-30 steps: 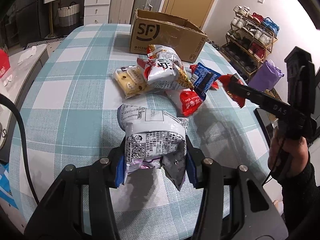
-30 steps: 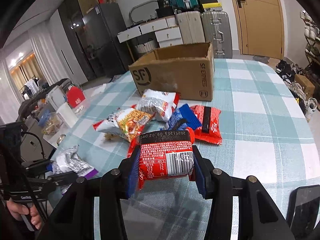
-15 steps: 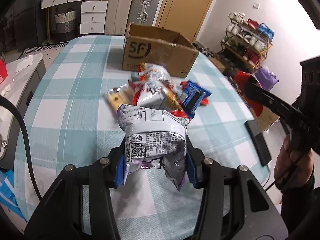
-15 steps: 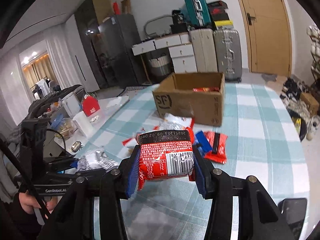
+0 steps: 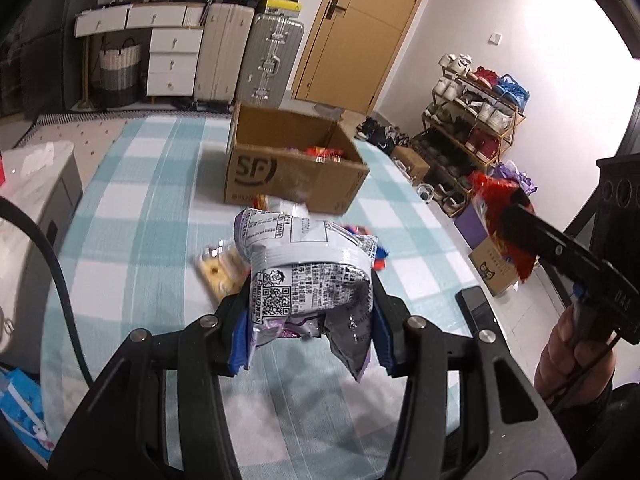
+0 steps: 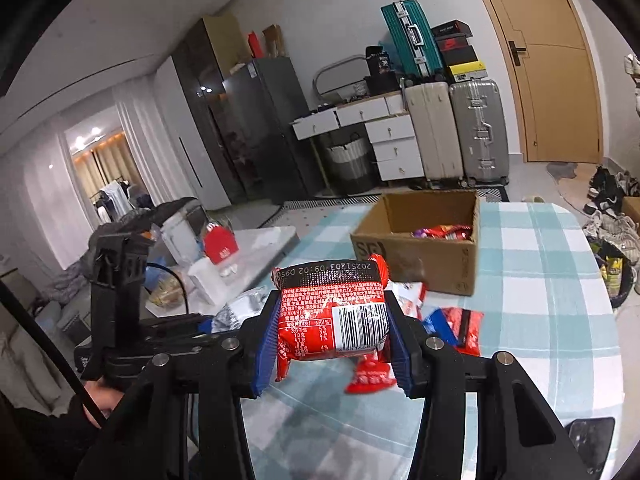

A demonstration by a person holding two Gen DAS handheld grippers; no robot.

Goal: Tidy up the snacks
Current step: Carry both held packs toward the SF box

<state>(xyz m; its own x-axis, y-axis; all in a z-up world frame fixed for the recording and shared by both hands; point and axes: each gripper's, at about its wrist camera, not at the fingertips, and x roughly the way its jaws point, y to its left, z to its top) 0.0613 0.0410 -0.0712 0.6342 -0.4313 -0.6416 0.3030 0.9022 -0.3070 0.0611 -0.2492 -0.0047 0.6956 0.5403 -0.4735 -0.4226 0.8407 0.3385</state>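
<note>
My left gripper is shut on a silver and purple snack bag, held well above the checked tablecloth. In the right wrist view my right gripper is shut on a red snack packet with a barcode. The same red packet shows at the right of the left wrist view, high over the table edge. An open cardboard box marked SF stands at the far end of the table with red packets inside; it is also the box ahead of the right gripper. Loose snacks lie between box and grippers.
A yellow-white packet lies on the cloth left of the held bag. A dark phone sits near the table's right edge. Suitcases and a drawer unit stand behind the table, a shoe rack to the right.
Both grippers have risen with their packets still gripped. The table and snack pile have dropped lower and farther away, and the inside of the box has come into sight.
</note>
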